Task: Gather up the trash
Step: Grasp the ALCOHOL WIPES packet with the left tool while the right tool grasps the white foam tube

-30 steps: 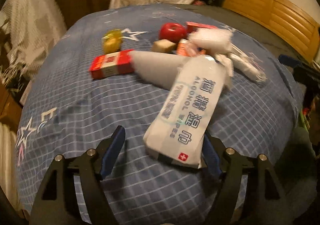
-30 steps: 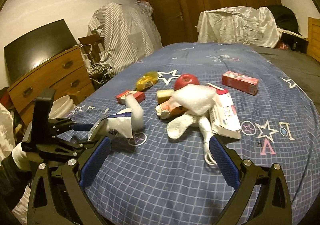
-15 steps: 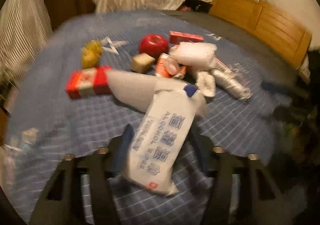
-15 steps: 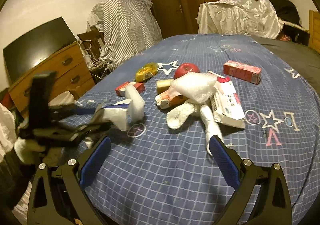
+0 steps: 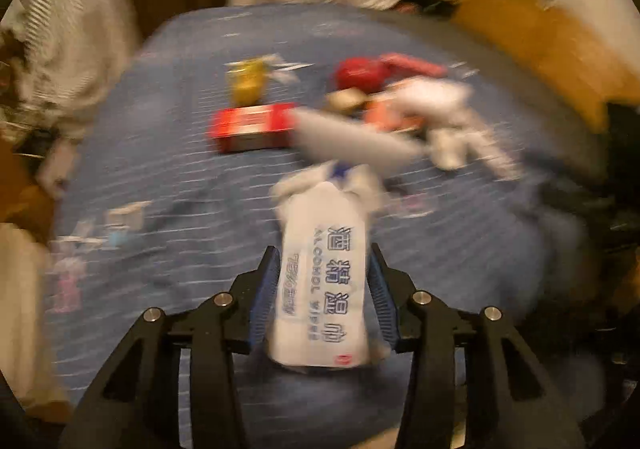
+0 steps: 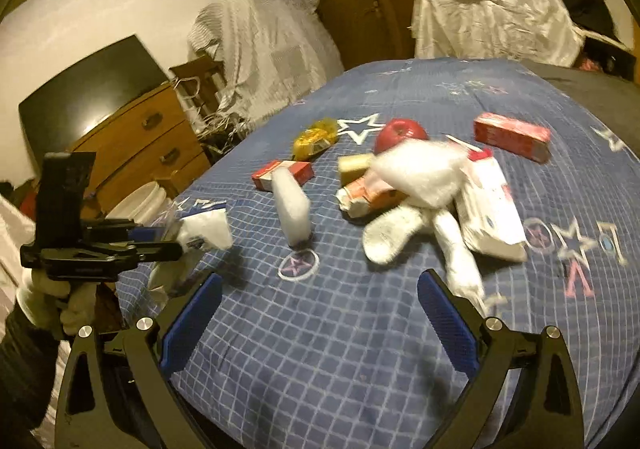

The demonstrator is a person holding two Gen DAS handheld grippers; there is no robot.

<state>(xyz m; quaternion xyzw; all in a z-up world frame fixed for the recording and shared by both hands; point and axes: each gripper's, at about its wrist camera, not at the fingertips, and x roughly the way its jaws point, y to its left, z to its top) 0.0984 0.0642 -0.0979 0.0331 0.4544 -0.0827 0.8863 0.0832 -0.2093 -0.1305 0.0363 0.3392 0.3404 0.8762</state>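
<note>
The left gripper (image 5: pixel 324 297) has the alcohol wipes pack (image 5: pixel 322 281) between its blue fingers (image 5: pixel 266 289), which are closing on it from both sides; the pads sit against the wrapper's edges, so the pack looks pinched, its far end sticking out ahead of the fingertips. In the right wrist view the same pack (image 6: pixel 204 227) hangs off the left gripper (image 6: pixel 160 245) at the near left edge of the bed (image 6: pixel 320 349), above the blue checked cover, not resting on it. The step in hand seems to be the pick-up of this first piece of trash.

The next move probably calls for carrying the pack off to a bin. A white bucket (image 6: pixel 138 201) stands on the floor just beyond the bed edge, beside the wooden dresser (image 6: pixel 140 145); it may be the target, though I cannot tell. The grip needs to stay firm, since the soft wrapper could slip.

The right gripper (image 6: pixel 320 325) hovers with its fingers (image 6: pixel 192 321) spread wide and nothing between them. Ahead of its fingertips lies the rest of the pile: a white foam piece (image 6: pixel 292 209), crumpled white wrappers (image 6: pixel 416 173), a red apple (image 6: pixel 400 131), red boxes (image 6: pixel 510 135) and a yellow packet (image 6: pixel 314 135). The cover directly before the right fingers is bare, giving open room to reach in; the left fingers have free space toward the bed's edge.
</note>
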